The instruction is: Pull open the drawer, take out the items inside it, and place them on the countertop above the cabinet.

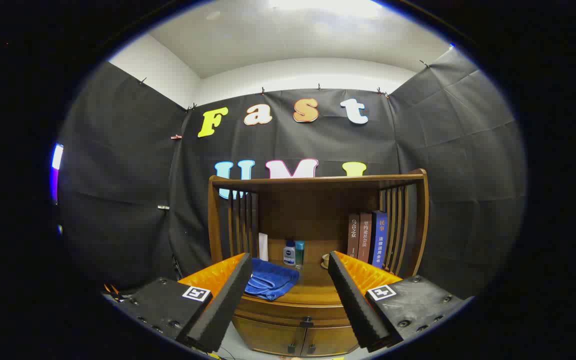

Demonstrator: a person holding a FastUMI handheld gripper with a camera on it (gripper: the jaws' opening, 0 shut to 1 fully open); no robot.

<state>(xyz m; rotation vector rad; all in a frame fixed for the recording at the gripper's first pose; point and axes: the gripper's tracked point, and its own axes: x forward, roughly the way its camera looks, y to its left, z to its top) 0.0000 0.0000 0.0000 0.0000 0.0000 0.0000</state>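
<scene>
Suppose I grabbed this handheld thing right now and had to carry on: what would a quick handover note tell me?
Gripper: jaws wide open, holding nothing, held in the air in front of the cabinet.

Drawer: shut, its dark knob between and below the jaws. What is inside is hidden.

Countertop: already carries a folded blue towel on the left, two small bottles at the back, and books standing on the right.

Done: nothing yet, going by the shut drawer.

Left: pull the drawer open by the knob, lift out whatever is inside, set it on the countertop. The bare middle looks like the easiest spot.
</scene>
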